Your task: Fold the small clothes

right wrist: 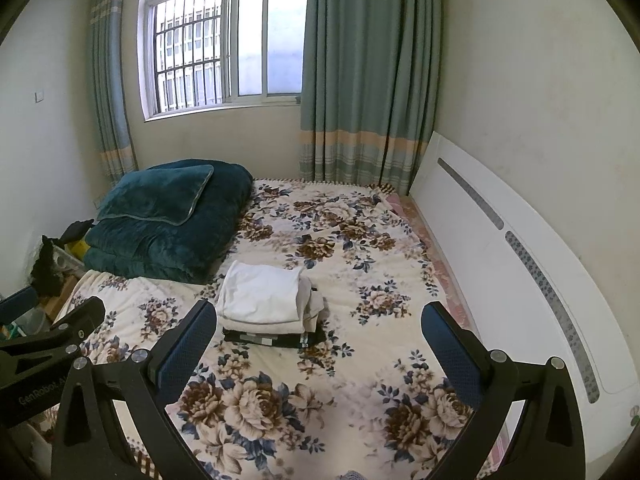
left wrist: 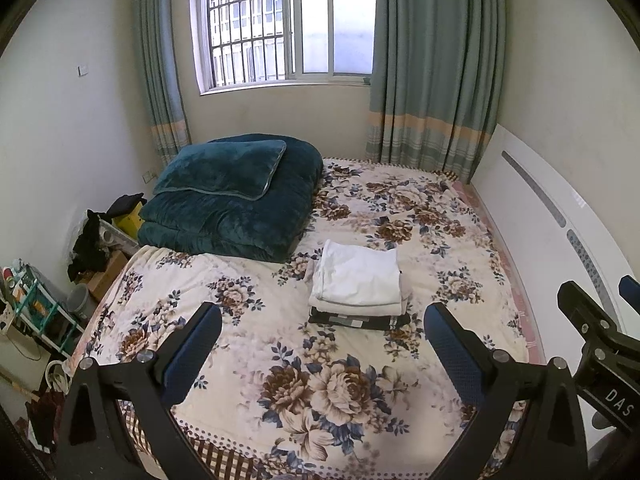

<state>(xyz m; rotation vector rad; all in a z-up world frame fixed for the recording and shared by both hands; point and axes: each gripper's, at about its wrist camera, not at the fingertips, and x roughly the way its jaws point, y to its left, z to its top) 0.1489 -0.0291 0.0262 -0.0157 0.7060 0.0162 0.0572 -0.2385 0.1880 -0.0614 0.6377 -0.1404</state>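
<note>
A stack of folded clothes point(left wrist: 358, 286) lies on the floral bedspread point(left wrist: 248, 360), white pieces on top and a dark patterned one at the bottom. It also shows in the right wrist view point(right wrist: 266, 304). My left gripper point(left wrist: 322, 320) is open and empty, held above the near part of the bed, short of the stack. My right gripper point(right wrist: 320, 318) is open and empty, beside the left one, with the stack just beyond its left finger point(right wrist: 188, 344). Each gripper shows at the edge of the other's view.
A folded dark teal quilt with a pillow on top point(left wrist: 236, 196) sits at the bed's far left. A white headboard point(right wrist: 500, 264) runs along the right side. Cluttered shelves and boxes point(left wrist: 48, 296) stand left of the bed. Curtains and a window are behind.
</note>
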